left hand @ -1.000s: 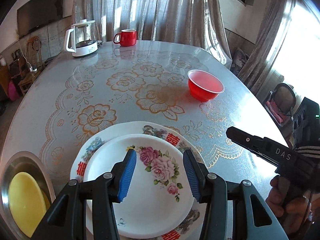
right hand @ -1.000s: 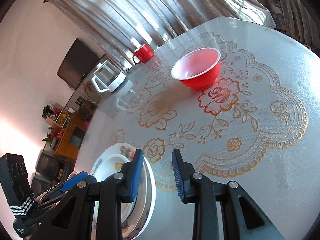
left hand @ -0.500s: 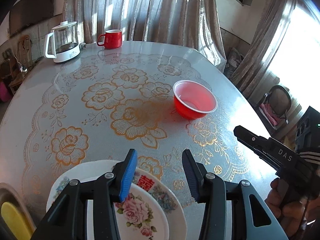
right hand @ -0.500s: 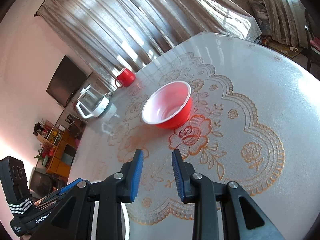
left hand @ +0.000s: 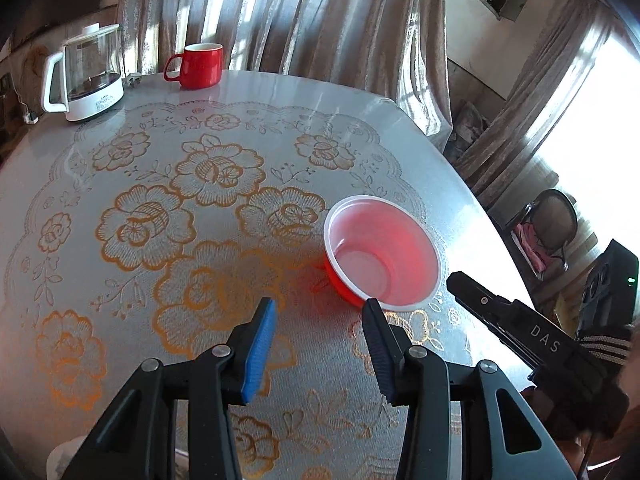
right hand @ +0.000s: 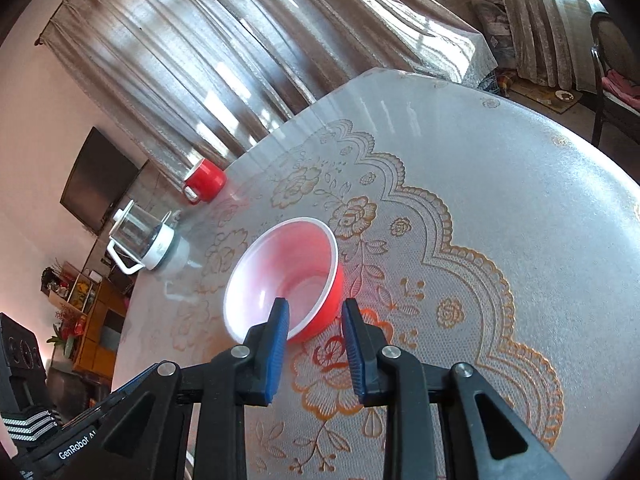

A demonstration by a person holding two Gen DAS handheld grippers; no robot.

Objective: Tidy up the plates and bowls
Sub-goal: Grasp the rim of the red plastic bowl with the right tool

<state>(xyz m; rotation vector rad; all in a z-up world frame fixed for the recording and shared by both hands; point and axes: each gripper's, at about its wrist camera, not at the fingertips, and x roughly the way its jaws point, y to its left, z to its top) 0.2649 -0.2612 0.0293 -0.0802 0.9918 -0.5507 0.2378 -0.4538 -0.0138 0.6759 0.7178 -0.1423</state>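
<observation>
A red bowl with a white inside point(left hand: 382, 254) stands upright on the table's floral cloth; it also shows in the right wrist view point(right hand: 286, 276). My right gripper point(right hand: 314, 322) is open, its jaws straddling the bowl's near rim without gripping. My left gripper point(left hand: 320, 326) is open and empty, just short of the bowl and to its left. The right gripper's body point(left hand: 532, 336) shows at the right of the left wrist view. A sliver of a floral plate point(left hand: 60, 458) shows at the bottom left edge.
A glass kettle on a white base point(left hand: 86, 76) and a red mug point(left hand: 198, 66) stand at the table's far edge, in front of curtains. The table's right edge point(left hand: 480, 216) drops off to a chair point(left hand: 554, 220).
Both grippers moved forward from the stacked plates toward the red bowl. The plates and metal basin slid out of view. The right gripper's jaws now flank the bowl's rim.
</observation>
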